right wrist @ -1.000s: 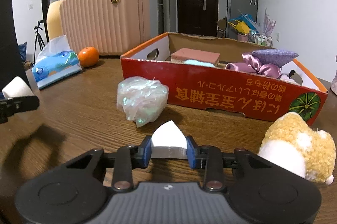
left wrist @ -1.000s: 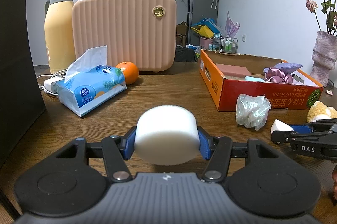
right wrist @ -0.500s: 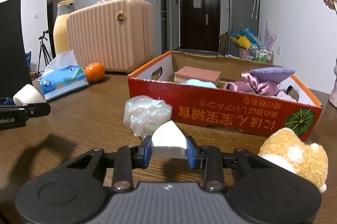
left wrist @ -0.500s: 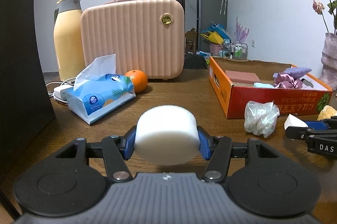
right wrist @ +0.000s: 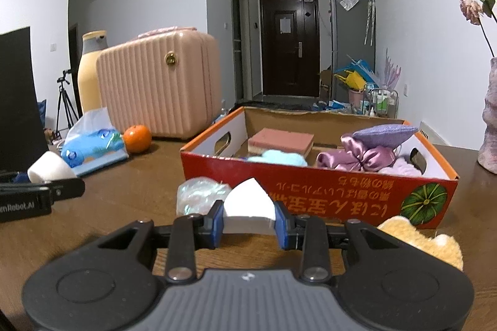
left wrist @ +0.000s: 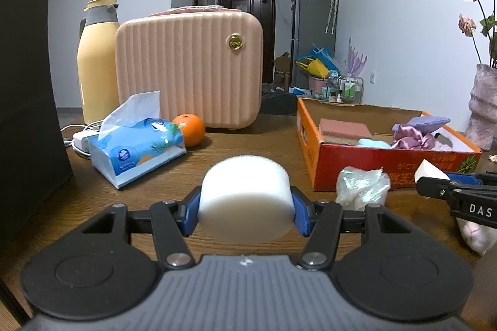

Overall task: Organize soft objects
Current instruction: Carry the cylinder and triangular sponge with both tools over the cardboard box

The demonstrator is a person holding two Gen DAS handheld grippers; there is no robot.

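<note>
Carrying sponges: your right gripper point(right wrist: 248, 220) pinches wedge sponge point(right wrist: 248, 203), nearer box point(right wrist: 310, 194) ahead; left gripper point(left wrist: 245, 211) clamps round sponge point(left wrist: 245, 197), box far right.

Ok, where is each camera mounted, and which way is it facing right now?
Left wrist: on the left hand-held gripper, facing across the table at the pink suitcase; its fingers clamp a round white sponge.
Right wrist: on the right hand-held gripper, facing the red cardboard box; its fingers clamp a white wedge sponge.
Shared: box, suitcase, orange, tissue pack, crumpled plastic bag, and each other's gripper.
</note>
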